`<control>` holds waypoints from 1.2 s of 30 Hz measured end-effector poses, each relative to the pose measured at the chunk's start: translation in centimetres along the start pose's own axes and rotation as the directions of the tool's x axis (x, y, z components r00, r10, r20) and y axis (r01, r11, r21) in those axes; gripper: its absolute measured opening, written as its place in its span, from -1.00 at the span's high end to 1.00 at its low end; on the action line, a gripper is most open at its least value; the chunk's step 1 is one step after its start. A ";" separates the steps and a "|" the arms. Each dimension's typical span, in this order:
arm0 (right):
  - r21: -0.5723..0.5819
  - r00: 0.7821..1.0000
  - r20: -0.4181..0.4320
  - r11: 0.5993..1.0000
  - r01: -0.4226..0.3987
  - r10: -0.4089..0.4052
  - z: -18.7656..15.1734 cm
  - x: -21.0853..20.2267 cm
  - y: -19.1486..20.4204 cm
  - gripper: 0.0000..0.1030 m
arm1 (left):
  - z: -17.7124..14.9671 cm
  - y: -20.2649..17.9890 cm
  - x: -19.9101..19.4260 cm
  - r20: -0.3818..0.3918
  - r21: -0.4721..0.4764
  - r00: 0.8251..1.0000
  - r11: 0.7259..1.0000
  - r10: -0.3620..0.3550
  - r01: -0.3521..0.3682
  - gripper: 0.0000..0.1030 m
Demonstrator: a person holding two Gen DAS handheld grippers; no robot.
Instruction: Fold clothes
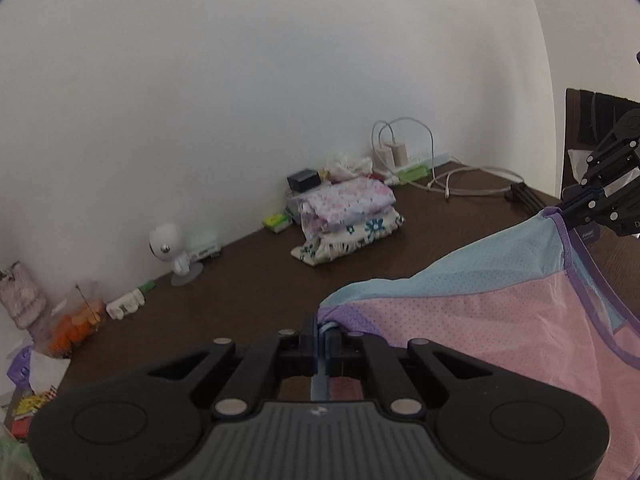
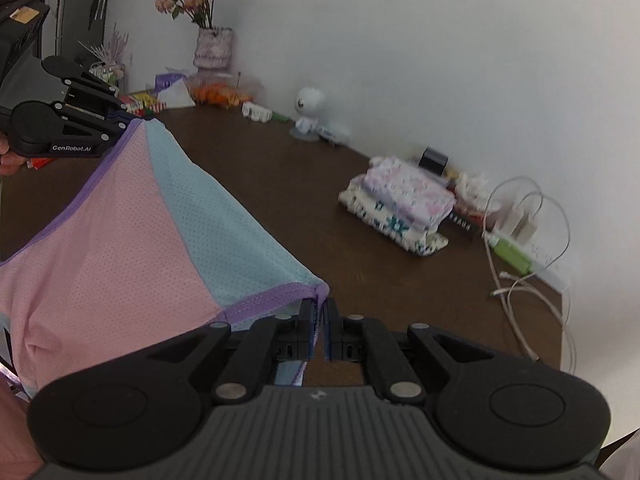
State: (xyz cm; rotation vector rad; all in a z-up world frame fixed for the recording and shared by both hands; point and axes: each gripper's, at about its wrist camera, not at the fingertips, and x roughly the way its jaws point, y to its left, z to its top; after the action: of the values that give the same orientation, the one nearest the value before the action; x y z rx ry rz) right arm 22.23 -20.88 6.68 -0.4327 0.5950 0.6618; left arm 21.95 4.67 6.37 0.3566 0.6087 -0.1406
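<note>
Left wrist view: both grippers, left point(image 1: 321, 344) & right point(image 2: 319, 322), pinch corners of the pink/blue garment point(image 1: 500, 312) held above the table point(image 1: 248, 264), unfolded; folded stack point(image 1: 348, 220) done at back.

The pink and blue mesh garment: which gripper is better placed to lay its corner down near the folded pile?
Right, probably. The right gripper grips the pink and blue mesh garment nearer the folded floral clothes pile; the left gripper is farther.
</note>
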 end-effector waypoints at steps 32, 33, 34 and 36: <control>0.206 0.979 0.078 0.958 -0.198 0.186 -13.2 -2.8 2.8 -0.39 | -13.3 0.4 -4.0 -0.104 -0.287 0.990 0.956 -0.097 0.064 -0.43; 0.215 0.979 0.077 0.956 -0.202 0.189 -13.6 -2.9 3.1 -0.39 | -13.9 0.1 -4.7 -0.103 -0.294 0.990 0.954 -0.097 0.063 -0.41; 0.223 0.979 0.076 0.954 -0.202 0.190 -14.0 -2.9 3.4 -0.39 | -14.4 -0.2 -5.3 -0.101 -0.300 0.990 0.952 -0.095 0.060 -0.40; 0.231 0.980 0.073 0.953 -0.196 0.184 -14.4 -2.8 3.8 -0.37 | -14.9 -0.5 -5.9 -0.099 -0.308 0.991 0.950 -0.093 0.058 -0.32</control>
State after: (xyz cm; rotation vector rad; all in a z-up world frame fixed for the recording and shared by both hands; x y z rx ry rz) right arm 12.54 -27.24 -3.11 -0.1348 0.6639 0.7726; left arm 9.08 9.82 -1.67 0.0413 0.7443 -0.0982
